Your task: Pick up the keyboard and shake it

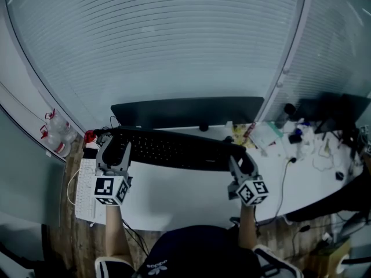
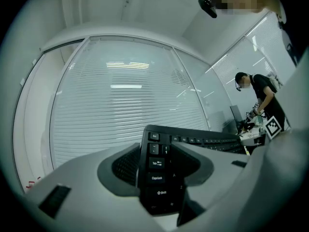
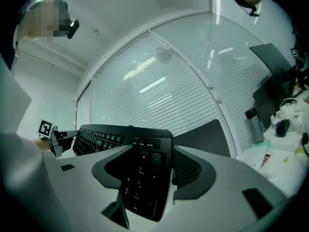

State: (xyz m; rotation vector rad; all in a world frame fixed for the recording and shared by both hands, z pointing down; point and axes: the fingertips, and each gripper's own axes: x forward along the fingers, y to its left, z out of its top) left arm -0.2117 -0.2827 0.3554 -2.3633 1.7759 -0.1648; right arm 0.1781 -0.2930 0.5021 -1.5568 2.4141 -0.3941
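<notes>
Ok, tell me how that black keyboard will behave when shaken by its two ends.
Probably stiff: the keyboard spans straight between the left gripper and right gripper, each shut on one end, without visible sag. Likely light for its length, since it looks slim. The grip lands on smooth keys, so hard shaking might let it slip.

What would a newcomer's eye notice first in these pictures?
The black keyboard, in the middle of the head view, is clamped at each end by the left gripper and the right gripper. Behind it sits a dark monitor, and clutter crowds the right end of the white desk.
</notes>
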